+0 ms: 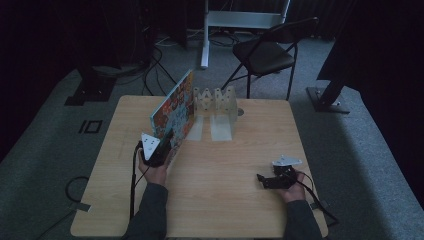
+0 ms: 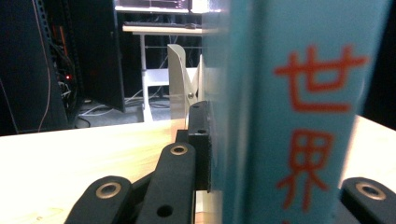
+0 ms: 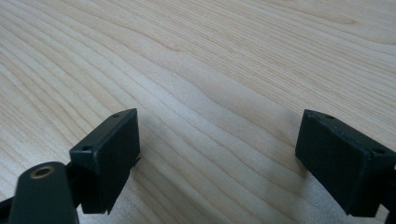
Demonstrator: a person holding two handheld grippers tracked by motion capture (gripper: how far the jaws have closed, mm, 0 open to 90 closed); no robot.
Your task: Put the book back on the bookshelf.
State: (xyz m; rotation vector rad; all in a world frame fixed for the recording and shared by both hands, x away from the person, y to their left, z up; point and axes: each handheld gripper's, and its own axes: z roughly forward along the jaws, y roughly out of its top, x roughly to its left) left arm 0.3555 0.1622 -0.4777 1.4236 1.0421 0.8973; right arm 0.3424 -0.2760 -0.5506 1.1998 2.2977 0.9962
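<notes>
High view overhead, gripper views close, table shared

Between the matt black plastic fingers of the left gripper sits a book with a smooth, slightly glossy teal paper cover. Under the right gripper and its matt black plastic fingers lies the table, pale wood-grain, smooth with a soft sheen.

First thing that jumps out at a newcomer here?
The big colourful book, standing on edge at the table's left middle, clamped by the left gripper; its teal spine shows red characters in the left gripper view. Just behind it stands a white bookend rack, and the right gripper rests open at the near right.
</notes>
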